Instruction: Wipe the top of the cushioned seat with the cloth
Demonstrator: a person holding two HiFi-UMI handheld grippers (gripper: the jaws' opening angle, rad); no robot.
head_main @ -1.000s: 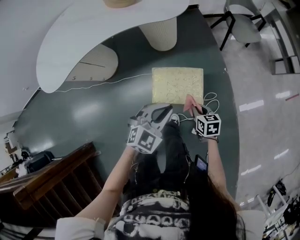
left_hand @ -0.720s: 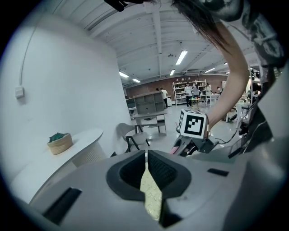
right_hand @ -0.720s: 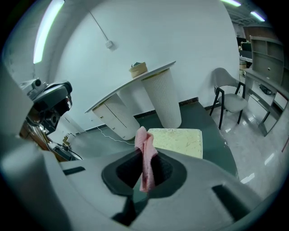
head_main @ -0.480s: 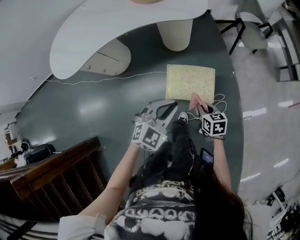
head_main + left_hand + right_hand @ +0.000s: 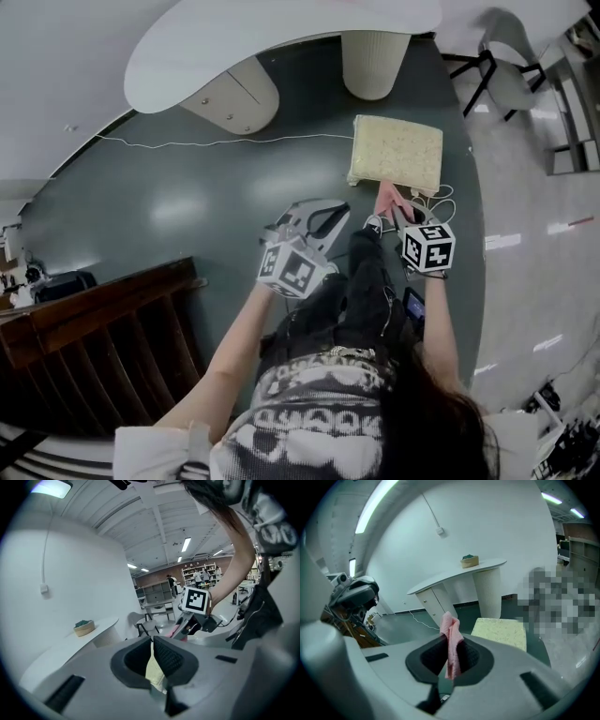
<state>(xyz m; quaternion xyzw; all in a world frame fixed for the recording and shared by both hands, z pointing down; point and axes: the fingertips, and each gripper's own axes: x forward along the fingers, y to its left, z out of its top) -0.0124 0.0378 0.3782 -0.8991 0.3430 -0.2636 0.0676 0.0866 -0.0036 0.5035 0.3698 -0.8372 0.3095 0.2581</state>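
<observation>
A pale yellow cushioned seat (image 5: 397, 153) stands on the dark green floor ahead of me; it also shows in the right gripper view (image 5: 500, 631). A pink cloth (image 5: 451, 643) is pinched upright between the jaws of my right gripper (image 5: 450, 657), and its tip (image 5: 384, 201) shows just short of the seat's near edge in the head view. My right gripper (image 5: 398, 217) is held close in front of the seat. My left gripper (image 5: 317, 223) hangs to the left of it, jaws nearly together with nothing in them (image 5: 153, 656).
A white curved counter (image 5: 281, 42) with a ribbed pedestal (image 5: 375, 61) and a drawer unit (image 5: 230, 98) stands behind the seat. A white cable (image 5: 216, 142) runs across the floor. Dark wooden stairs (image 5: 94, 347) lie at left, a chair (image 5: 506, 75) at upper right.
The view has shifted, so the seat now sits further right and higher in the head view. Both grippers keep their hold and stay just short of the seat.
</observation>
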